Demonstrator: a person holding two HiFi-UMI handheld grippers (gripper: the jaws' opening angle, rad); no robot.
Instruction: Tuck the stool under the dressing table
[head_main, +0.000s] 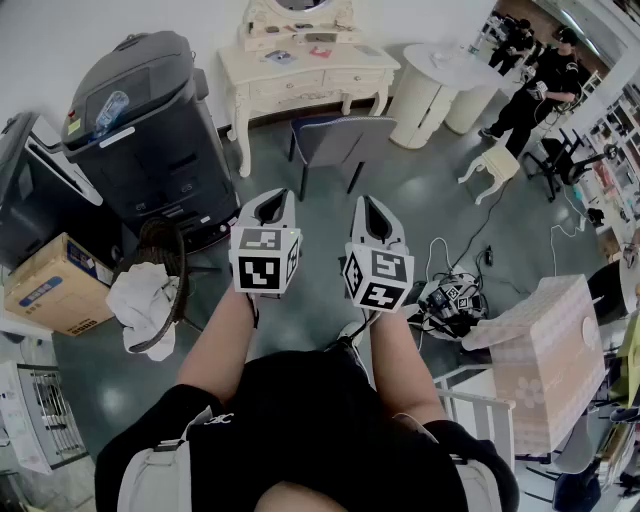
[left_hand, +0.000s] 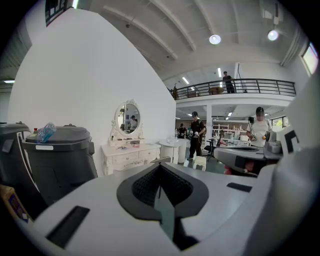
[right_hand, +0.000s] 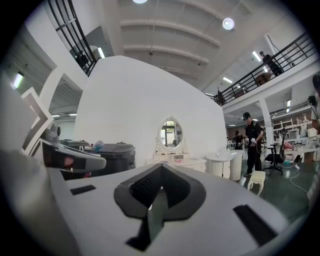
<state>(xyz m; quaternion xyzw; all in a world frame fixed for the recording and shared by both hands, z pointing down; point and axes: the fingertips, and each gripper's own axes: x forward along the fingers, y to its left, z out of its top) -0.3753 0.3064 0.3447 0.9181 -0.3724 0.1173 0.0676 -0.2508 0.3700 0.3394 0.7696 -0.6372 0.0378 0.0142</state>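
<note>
The dressing table (head_main: 300, 75) is cream and stands against the white wall. It has an oval mirror (left_hand: 126, 119) on top and some small things lying on it.

The stool (head_main: 492, 163) is small and cream too. It is not under the dressing table. It stands well off to the right of the dressing table, on the grey floor. Two round white tables (head_main: 430, 95) stand between the stool and the dressing table.

A grey chair (head_main: 345, 138) with dark legs stands right in front of the dressing table. Its seat is just outside the table's edge.

A big grey bin (head_main: 150, 130) stands to the left of the dressing table. A plastic bottle (head_main: 108, 108) lies on its lid.

A person in black (head_main: 535, 100) stands far to the right of the dressing table, past the stool.

The left gripper (head_main: 272, 200) and the right gripper (head_main: 372, 205) are held up side by side. They are in front of the dressing table and well back from it, with the chair between them and the table. Both point toward the dressing table.

The left gripper's jaws are pressed together, and it holds nothing. The right gripper's jaws are pressed together too, and it also holds nothing. Neither gripper touches the stool, the chair or the dressing table.
</note>
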